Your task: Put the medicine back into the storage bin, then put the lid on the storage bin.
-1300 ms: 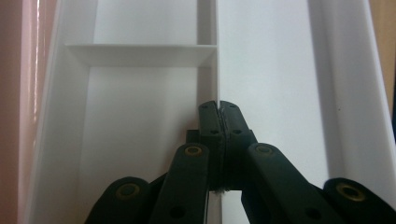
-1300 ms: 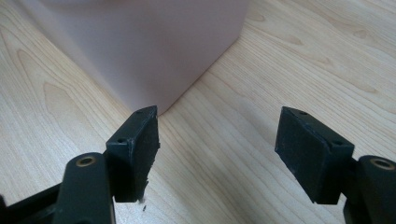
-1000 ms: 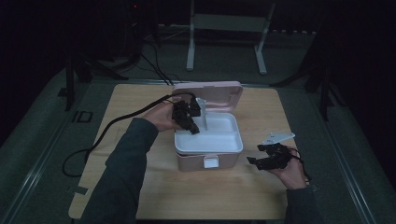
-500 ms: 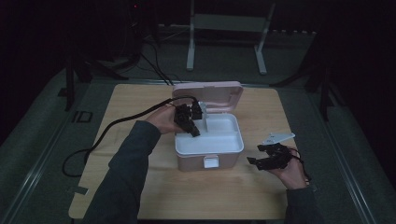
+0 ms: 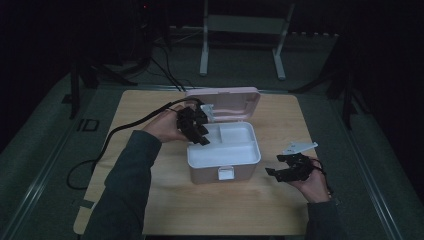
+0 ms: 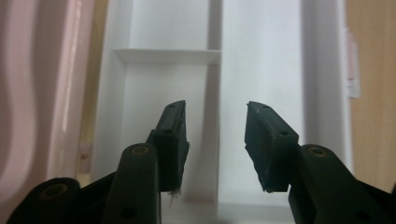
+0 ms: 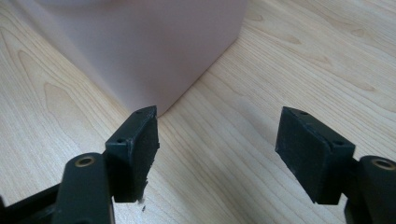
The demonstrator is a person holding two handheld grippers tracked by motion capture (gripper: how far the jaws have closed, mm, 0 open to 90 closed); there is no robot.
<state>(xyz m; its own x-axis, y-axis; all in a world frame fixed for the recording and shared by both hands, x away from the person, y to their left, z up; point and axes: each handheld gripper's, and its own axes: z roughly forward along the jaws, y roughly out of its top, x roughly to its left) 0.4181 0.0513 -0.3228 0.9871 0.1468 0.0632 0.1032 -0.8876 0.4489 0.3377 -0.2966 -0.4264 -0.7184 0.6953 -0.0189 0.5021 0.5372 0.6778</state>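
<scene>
A pink box (image 5: 205, 175) with a white inner tray (image 5: 225, 150) stands open mid-table, its lid (image 5: 222, 97) tipped back. My left gripper (image 5: 197, 135) hovers over the tray's left rim; its jaws have just been opening and hold nothing between them. In the left gripper view the left gripper (image 6: 215, 135) looks down on the white tray (image 6: 261, 70) and its dividers. My right gripper (image 5: 277, 165) rests low on the table right of the box, open. In the right gripper view the right gripper (image 7: 217, 149) faces the pink box corner (image 7: 140, 46) with bare wood between the jaws.
The wooden table (image 5: 150, 200) has free room in front of the box and on its left side. A black cable (image 5: 120, 132) trails from the left gripper off the table's left edge. A white stand (image 5: 240, 30) is on the floor beyond the table.
The left gripper has drawn back slightly from the tray's middle toward its left rim, and its jaws went from shut to open. The right gripper has kept still.
</scene>
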